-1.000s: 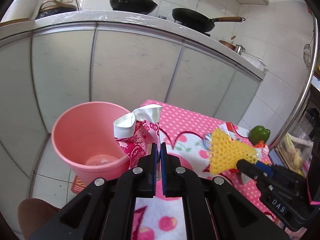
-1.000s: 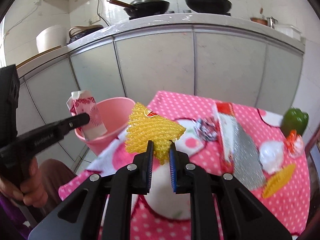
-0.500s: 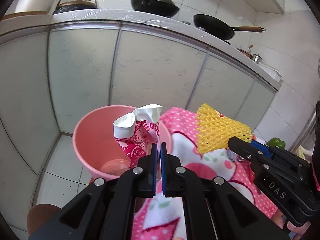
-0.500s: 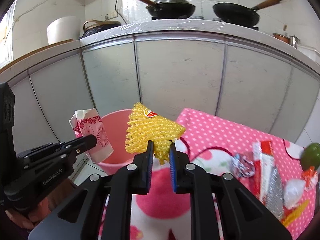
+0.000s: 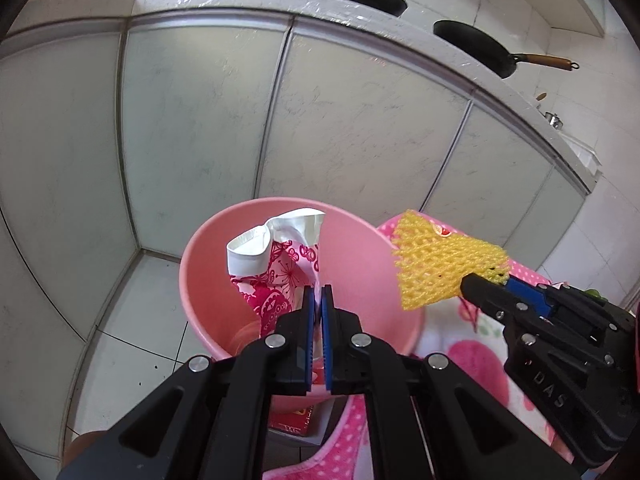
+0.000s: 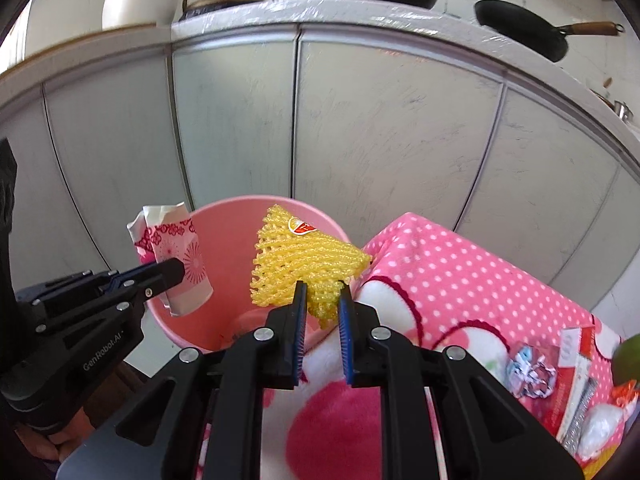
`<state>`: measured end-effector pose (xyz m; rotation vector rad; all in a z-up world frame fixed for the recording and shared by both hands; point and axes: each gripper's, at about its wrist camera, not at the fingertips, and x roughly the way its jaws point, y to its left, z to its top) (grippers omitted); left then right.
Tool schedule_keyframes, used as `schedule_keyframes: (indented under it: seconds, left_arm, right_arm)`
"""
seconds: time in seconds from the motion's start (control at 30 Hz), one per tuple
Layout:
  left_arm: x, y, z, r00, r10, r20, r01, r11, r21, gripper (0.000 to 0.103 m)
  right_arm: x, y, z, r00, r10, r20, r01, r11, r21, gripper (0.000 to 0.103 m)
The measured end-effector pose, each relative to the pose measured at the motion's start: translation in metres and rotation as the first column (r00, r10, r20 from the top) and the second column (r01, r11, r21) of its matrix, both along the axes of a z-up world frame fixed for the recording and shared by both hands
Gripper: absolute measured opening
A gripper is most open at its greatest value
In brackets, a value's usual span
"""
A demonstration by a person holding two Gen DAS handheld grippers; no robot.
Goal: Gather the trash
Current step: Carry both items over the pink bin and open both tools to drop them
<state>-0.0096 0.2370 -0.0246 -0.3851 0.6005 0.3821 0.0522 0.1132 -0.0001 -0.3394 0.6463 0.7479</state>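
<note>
— Yellow foam net (image 6: 300,256) is pinched in the right gripper (image 6: 322,312), now above the pink bucket (image 5: 208,264), not the table.
— The left gripper (image 5: 316,308) squeezes the paper packet (image 5: 276,264) over it too. Both can drop.

The pink polka-dot cloth (image 6: 472,280) covers the table right of the right gripper (image 6: 322,312); on its far right lie a crumpled foil wrapper (image 6: 528,372), a red-and-silver packet (image 6: 576,380) and a white wad (image 6: 600,428)
</note>
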Motion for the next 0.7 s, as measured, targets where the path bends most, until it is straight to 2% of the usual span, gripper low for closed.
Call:
schedule_keyframes:
  seconds: [0.23, 0.47, 0.63, 0.7]
  left_arm:
    - [0.006, 0.016, -0.020, 0.999, 0.000, -0.032, -0.001, 0.999, -0.036, 0.003]
    - [0.008, 0.023, -0.032, 0.999, 0.002, -0.052, -0.005, 0.998, -0.061, 0.003]
    - [0.009, 0.026, -0.036, 0.998, 0.004, -0.066, -0.010, 0.996, -0.083, 0.009]
    - [0.008, 0.027, -0.036, 0.998, 0.014, -0.065, -0.020, 0.996, -0.088, 0.015]
  right_arm:
    - [0.003, 0.027, -0.020, 1.000, 0.025, -0.017, -0.026, 0.997, -0.077, 0.015]
    - [0.007, 0.039, -0.031, 0.998, 0.044, -0.053, -0.049, 0.995, -0.090, 0.016]
    - [0.010, 0.040, -0.035, 0.995, 0.046, -0.089, -0.054, 0.995, -0.087, 0.034]
    - [0.010, 0.040, -0.036, 0.994, 0.047, -0.096, -0.055, 0.995, -0.083, 0.035]
